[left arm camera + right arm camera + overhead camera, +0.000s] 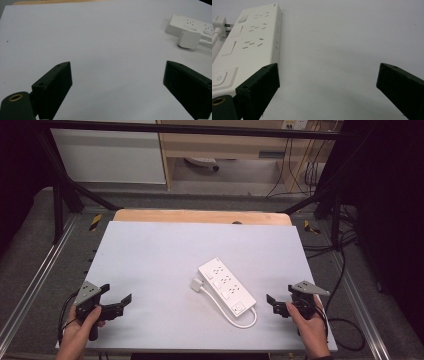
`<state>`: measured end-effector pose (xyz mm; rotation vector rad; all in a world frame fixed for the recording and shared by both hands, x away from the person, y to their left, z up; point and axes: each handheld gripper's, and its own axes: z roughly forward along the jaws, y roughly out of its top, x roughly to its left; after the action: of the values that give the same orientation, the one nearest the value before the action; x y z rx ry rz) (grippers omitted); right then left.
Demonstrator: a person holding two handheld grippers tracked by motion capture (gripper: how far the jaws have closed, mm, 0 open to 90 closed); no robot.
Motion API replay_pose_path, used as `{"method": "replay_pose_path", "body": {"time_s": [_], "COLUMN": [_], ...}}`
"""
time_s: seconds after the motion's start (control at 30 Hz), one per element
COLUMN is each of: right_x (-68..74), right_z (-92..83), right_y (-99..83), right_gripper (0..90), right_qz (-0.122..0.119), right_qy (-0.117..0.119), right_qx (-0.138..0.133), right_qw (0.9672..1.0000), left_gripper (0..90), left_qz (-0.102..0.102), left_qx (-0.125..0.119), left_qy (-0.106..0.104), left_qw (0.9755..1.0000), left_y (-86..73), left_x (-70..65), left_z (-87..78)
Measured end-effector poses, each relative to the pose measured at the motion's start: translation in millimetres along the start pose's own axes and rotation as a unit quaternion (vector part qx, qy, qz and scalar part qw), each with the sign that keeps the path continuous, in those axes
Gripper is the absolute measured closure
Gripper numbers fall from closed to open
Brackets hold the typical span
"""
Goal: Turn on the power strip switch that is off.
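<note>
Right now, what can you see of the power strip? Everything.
The power strip is white, plastic-looking and oblong, lying flat and diagonal on the white table, right of centre. Its top carries three socket groups and a power button at the near end. Its white cable loops from that end and back along its side to the white plug, which lies unplugged beside it. No tongs touch it.

The high view looked forward and down from above the person's side of the bench [150, 250], taking in its whole white top; the left gripper view sat low and close behind the left tool [117, 82], facing across the bench; the right gripper view rode equally low behind the right tool [328, 82]; all three shared the white power strip [226, 285] [190, 25] [249, 47].
</note>
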<state>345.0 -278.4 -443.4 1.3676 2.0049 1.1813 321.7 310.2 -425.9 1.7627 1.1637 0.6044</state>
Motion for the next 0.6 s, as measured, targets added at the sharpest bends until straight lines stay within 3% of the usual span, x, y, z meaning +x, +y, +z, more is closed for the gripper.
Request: {"method": "replay_pose_path", "body": {"time_s": [0.2,0.6], "right_x": [0.3,-0.4], "right_z": [1.2,-0.2], "right_y": [1.1,5.9], "right_gripper": [4.8,4.4], "right_qz": [-0.002,-0.003], "right_qy": [0.002,0.008], "right_qx": [0.004,-0.003], "right_qw": [1.0000,1.0000], "left_gripper": [8.4,6.5], "left_qz": [0.000,-0.020], "left_qx": [-0.001,0.007], "left_qy": [-0.004,-0.013], "left_qw": [1.0000,0.9997], "left_y": [0.2,1.2], "left_x": [-1.2,-0.9], "left_z": [0.8,2.0]}}
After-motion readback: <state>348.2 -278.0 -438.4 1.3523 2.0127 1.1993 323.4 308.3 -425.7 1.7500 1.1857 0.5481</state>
